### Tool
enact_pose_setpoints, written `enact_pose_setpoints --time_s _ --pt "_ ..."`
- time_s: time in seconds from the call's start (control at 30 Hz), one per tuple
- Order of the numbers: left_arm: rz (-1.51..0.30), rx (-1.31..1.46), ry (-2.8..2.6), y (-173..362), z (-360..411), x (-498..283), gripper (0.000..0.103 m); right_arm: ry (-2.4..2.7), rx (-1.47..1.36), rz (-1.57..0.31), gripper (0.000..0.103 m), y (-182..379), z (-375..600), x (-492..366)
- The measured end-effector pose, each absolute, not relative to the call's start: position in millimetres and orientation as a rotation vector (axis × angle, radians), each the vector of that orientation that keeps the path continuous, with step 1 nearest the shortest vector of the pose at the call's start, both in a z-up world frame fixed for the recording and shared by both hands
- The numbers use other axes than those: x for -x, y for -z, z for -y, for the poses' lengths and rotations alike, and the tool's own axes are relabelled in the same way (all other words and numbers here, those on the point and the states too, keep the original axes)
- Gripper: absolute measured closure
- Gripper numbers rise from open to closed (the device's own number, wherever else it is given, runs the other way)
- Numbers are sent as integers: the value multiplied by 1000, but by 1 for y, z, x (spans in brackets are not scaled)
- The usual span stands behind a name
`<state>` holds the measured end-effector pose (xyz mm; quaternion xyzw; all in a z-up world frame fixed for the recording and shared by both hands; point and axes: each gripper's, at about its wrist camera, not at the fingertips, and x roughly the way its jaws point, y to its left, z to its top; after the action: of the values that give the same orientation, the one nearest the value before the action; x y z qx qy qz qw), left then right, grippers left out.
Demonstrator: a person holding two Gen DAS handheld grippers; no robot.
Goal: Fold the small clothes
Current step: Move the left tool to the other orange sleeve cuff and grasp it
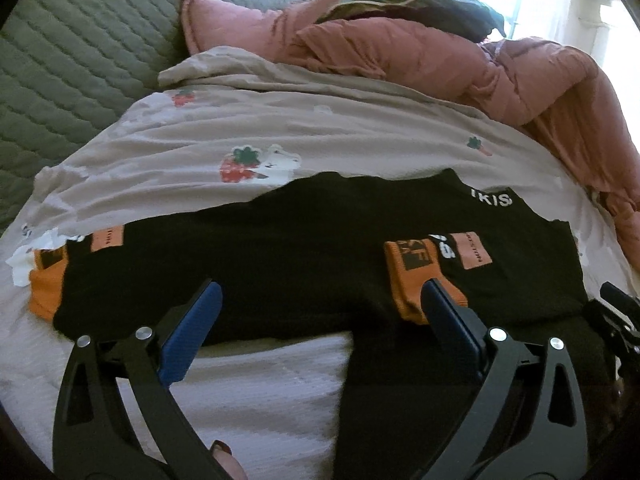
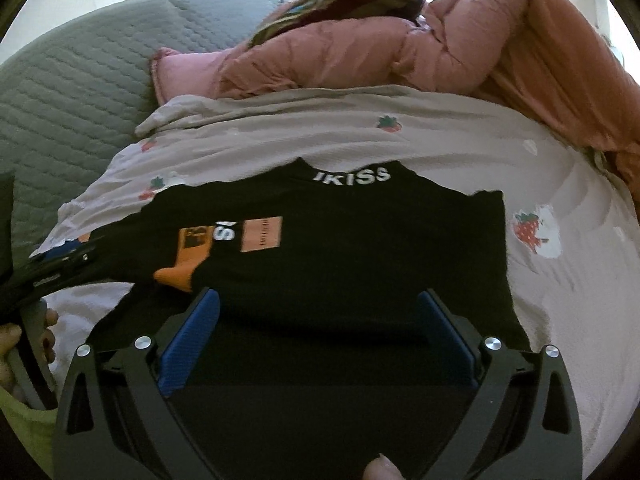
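A small black garment (image 1: 304, 248) with white lettering and orange cuffs (image 1: 416, 276) lies flat on a strawberry-print sheet (image 1: 248, 128). It also shows in the right wrist view (image 2: 360, 240). My left gripper (image 1: 320, 300) is open, its blue-padded fingers low over the garment's near edge, the right finger by the orange cuff. My right gripper (image 2: 320, 308) is open over the garment's lower part. The left gripper shows at the left edge of the right wrist view (image 2: 60, 264).
A pink quilted duvet (image 1: 440, 52) is heaped at the back and right. A dark patterned cloth (image 1: 400, 8) lies on it. A grey quilted cover (image 1: 72, 64) lies at the left. A bright window is behind.
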<state>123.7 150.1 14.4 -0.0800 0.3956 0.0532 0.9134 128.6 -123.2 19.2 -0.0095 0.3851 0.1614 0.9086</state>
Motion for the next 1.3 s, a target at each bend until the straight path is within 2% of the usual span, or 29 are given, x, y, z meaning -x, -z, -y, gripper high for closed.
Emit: enact_pose_setpoints --time_s 0.73,1.3 --pt "-762 282 -371 -21 -241 -88 10 -507 134 -740 5 -42 30 -115" --pt "-810 474 -538 1 -302 -64 10 -631 245 -712 5 -49 -47 -116"
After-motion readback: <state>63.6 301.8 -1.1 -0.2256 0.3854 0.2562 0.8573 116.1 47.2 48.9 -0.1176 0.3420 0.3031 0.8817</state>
